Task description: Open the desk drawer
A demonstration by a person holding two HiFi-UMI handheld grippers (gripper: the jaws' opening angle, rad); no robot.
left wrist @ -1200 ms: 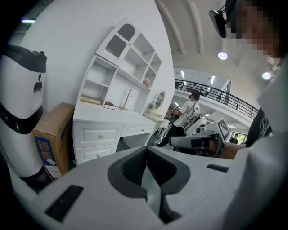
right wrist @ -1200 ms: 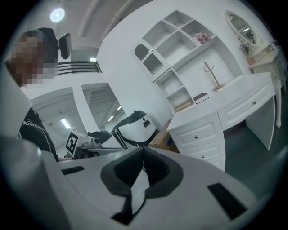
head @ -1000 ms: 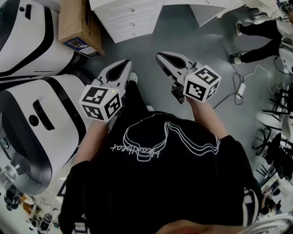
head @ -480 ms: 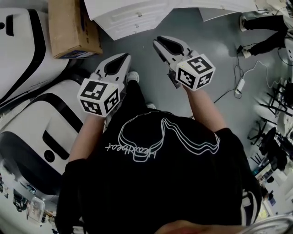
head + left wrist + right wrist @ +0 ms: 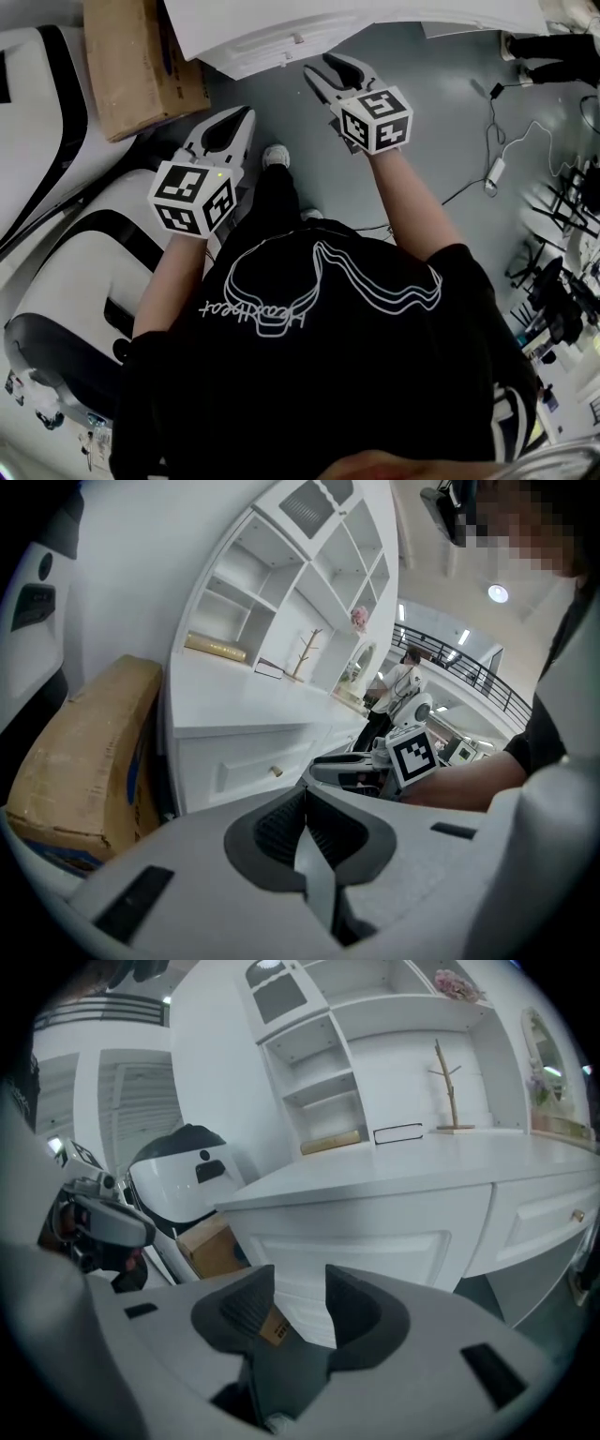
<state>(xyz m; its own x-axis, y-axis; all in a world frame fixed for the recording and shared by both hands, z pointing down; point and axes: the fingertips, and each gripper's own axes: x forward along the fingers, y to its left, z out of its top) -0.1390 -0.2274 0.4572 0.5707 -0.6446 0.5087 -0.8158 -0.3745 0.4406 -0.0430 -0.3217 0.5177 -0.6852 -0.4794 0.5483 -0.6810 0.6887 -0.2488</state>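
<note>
The right gripper (image 5: pixel 300 1302), jaws opening on nothing, and the left gripper (image 5: pixel 305 810), jaws pressed together and empty, hang near the white desk drawer (image 5: pixel 249 767), which sits fully shut, so reaching, gripping its knob (image 5: pixel 277 771) and pulling all remain.

There's the white drawer (image 5: pixel 246 767), shut tight, its panelled front upright and flush just under the white table (image 5: pixel 234 700) top. One small golden knob (image 5: pixel 276 771) sticks out from its front.
</note>
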